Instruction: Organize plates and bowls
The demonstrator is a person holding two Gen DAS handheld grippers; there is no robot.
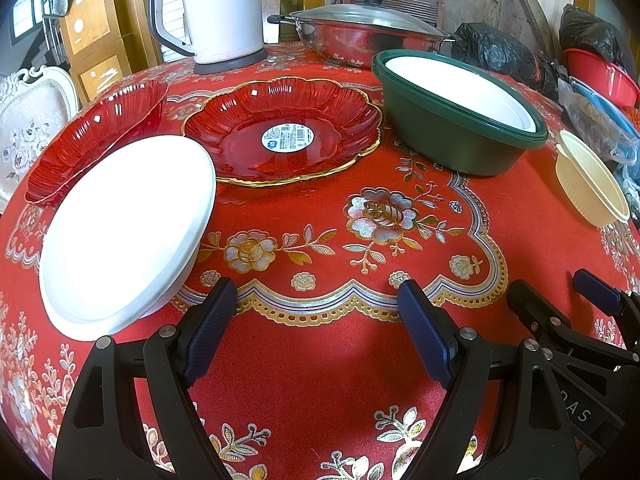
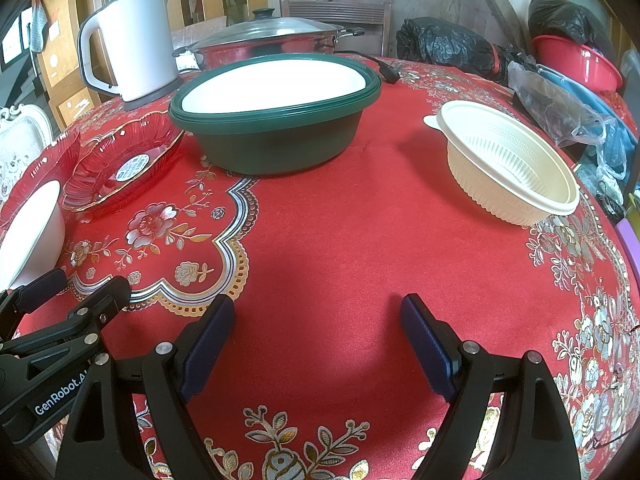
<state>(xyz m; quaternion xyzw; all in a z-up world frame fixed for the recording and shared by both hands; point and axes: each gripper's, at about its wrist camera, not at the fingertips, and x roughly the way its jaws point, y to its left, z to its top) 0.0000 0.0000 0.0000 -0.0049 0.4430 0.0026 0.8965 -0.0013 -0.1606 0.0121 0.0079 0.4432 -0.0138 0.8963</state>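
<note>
On the red floral tablecloth a white bowl sits at the near left, overlapping a red glass plate. A second red, gold-rimmed plate with a sticker lies behind it. A dark green bowl holds a white one. A cream ribbed bowl stands to the right. My left gripper is open and empty above the cloth, right of the white bowl. My right gripper is open too, over bare cloth in front of the green bowl.
At the back stand a white electric kettle and a lidded steel pot. Black bags, a red basin and plastic bags crowd the back right. A white chair stands off the left edge.
</note>
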